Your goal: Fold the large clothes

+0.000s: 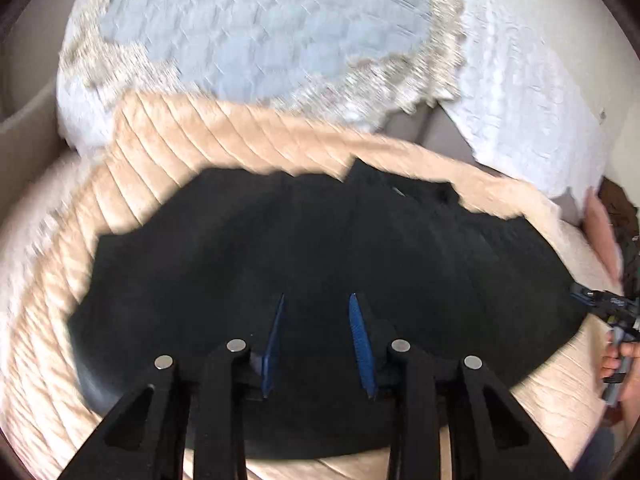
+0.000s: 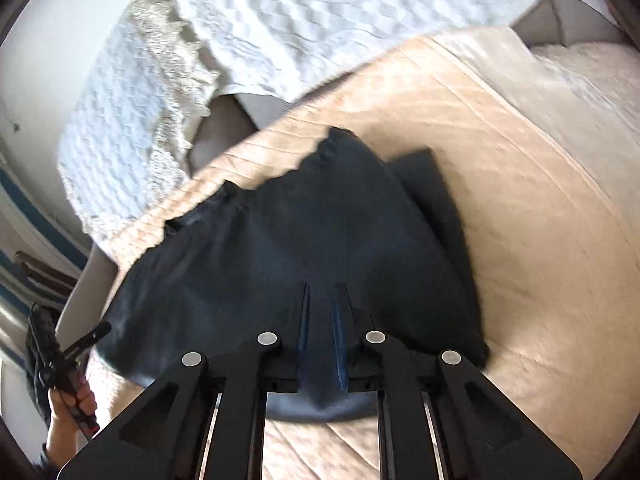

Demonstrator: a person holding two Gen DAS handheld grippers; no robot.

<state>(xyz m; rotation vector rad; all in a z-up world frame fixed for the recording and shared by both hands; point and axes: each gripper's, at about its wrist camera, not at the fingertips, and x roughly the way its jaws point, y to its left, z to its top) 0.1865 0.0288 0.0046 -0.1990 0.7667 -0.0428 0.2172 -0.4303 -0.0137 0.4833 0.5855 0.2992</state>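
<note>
A large black garment (image 1: 304, 248) lies spread on a peach quilted bed cover (image 1: 160, 136). My left gripper (image 1: 318, 300) hovers over the garment's near part with its blue-padded fingers apart and nothing between them. In the right wrist view the same garment (image 2: 304, 232) looks dark navy, with a folded flap (image 2: 432, 192) at its far right. My right gripper (image 2: 322, 288) is over the garment's near edge, its fingers a narrow gap apart; dark cloth fills the gap, but I cannot tell if it is pinched. The right gripper also shows at the right edge of the left wrist view (image 1: 600, 302).
A white and light blue knitted blanket with a lace fringe (image 1: 260, 32) lies heaped at the head of the bed (image 2: 280, 20). A pink pillow edge (image 1: 600, 228) and dark clothes (image 1: 628, 240) sit at the far right. The other hand-held gripper shows at lower left (image 2: 60, 360).
</note>
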